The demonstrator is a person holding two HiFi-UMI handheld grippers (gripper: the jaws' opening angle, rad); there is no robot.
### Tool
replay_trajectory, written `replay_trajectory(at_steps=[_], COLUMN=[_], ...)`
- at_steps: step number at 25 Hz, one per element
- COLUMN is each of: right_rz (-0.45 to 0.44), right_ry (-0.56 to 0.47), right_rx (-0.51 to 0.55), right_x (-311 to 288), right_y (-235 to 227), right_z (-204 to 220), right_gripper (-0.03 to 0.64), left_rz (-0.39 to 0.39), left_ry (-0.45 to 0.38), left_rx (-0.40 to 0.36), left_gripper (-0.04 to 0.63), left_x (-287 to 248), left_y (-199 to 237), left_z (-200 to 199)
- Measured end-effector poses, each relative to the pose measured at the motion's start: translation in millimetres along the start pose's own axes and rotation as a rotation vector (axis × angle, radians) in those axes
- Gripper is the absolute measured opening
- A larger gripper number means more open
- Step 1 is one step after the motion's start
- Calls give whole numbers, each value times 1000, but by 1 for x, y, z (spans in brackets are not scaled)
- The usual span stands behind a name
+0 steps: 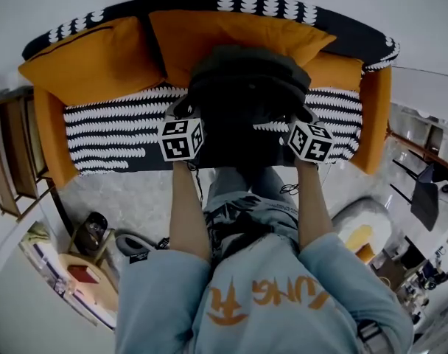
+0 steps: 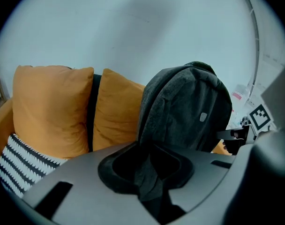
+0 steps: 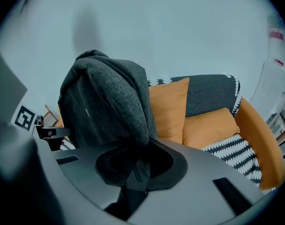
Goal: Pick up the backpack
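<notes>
Dark grey backpack stands upright at the middle of the sofa, on the black-and-white striped seat and in front of the centre orange cushion; a second orange cushion leans on the backrest to its left. Whether the bag's base touches the seat cannot be told, as the grippers and arms cover it in the head view. Left gripper: fingers drawn nearly together, with a fold of the bag's grey fabric pinched between them; the material runs from the bag's left side down into the dark recess of the gripper and is bunched there. Right gripper: same condition, fingers closed onto a fold of fabric from the bag's right side, with cloth gathered in the slot. In the head view, the left marker cube and the right marker cube sit at about the same height, one at either flank of the backpack and just beside it. Both of the person's bare forearms reach straight forward and roughly parallel. Each gripper view shows the bag's rounded top rising above the gripper body, with the other gripper's cube at the far edge. Orange armrest closes the sofa's right end. Speckled floor lies below the seat front.
</notes>
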State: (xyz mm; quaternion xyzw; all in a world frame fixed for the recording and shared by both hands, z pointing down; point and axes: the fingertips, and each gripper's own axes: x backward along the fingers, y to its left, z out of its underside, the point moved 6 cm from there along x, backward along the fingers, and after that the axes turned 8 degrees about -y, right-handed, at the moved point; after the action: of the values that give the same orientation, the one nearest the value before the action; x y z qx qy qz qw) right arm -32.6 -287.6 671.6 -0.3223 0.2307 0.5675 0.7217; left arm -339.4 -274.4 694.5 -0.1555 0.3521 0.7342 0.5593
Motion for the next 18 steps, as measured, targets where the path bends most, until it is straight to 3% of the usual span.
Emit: replay_trajectory(at_steps=[9, 18], right_rz=[-40, -110], right_ry=[-81, -190], right_rx=[14, 88], right_x=[42, 85], right_y=[10, 23], right_z=[-18, -67], right_gripper=[38, 38], left_rz=[-52, -86], left_ry=[-87, -202], left_rx=[-22, -49], left_gripper=[83, 81], left_x=[54, 110], left_y=[-27, -55], left_z=[-17, -54])
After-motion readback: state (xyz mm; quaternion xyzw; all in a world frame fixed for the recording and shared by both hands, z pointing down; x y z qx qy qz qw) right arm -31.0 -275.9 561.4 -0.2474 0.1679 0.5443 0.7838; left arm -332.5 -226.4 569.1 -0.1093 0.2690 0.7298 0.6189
